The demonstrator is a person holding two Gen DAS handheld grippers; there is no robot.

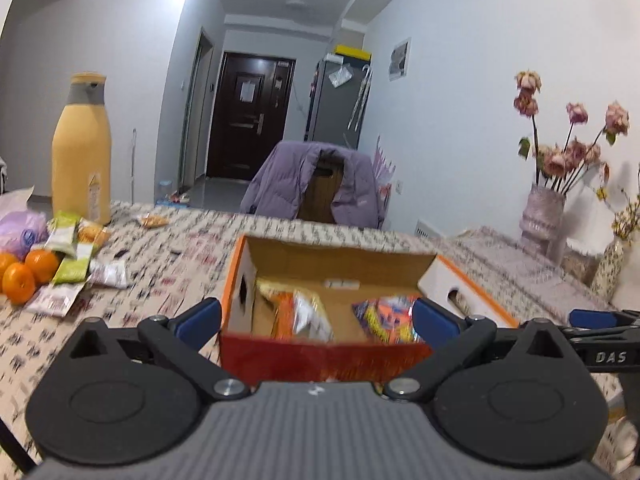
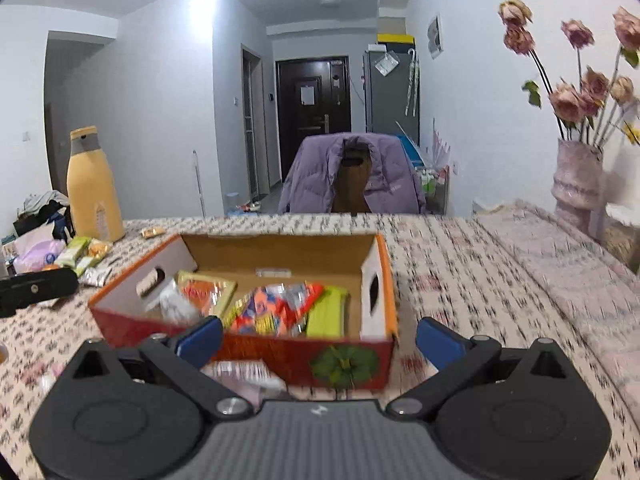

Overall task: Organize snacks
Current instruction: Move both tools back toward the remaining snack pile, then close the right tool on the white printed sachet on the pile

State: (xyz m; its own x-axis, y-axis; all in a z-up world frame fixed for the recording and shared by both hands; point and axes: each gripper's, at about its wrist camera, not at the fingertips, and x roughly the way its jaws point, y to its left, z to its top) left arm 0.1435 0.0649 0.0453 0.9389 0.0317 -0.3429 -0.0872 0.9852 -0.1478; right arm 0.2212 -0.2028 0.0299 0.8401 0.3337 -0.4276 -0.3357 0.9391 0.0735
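The left gripper [image 1: 316, 318] has its blue fingers [image 1: 199, 317] spread wide, grasping nothing; they flank the near red wall of the cardboard box [image 1: 320, 356], one pad on each side of it and apart from it. The right gripper [image 2: 318, 340] is likewise released, its fingers [image 2: 438, 342] wide apart and empty, hanging just in front of the box's [image 2: 280, 354] near right corner.

The box stands open on the patterned tablecloth [image 2: 460, 280], with white end walls that have cut-out handles. Inside it lie several snack packets: an orange-and-silver packet [image 2: 276, 312] in the middle, a yellow-green packet [image 2: 328, 312] toward the right wall, and a yellow-and-red packet [image 2: 206, 292] and a pale crumpled one [image 2: 174, 304] toward the left wall. A white wrapped packet [image 2: 240, 372] lies on the cloth just in front of the box, under the right gripper's left finger.

Well to the left of the box, a loose heap of green and white snack packets [image 1: 72, 264] sits on the cloth, touching three oranges [image 1: 24, 276], with a purple bag [image 1: 22, 228] beside them. A tall yellow bottle [image 1: 82, 152] stands behind the heap, and a small orange packet [image 1: 154, 221] lies alone between bottle and box. Behind the box, a chair draped with a purple jacket [image 1: 316, 184] stands at the table's far edge. To the right of the box, a vase of dried pink flowers [image 2: 576, 184] stands near the wall.
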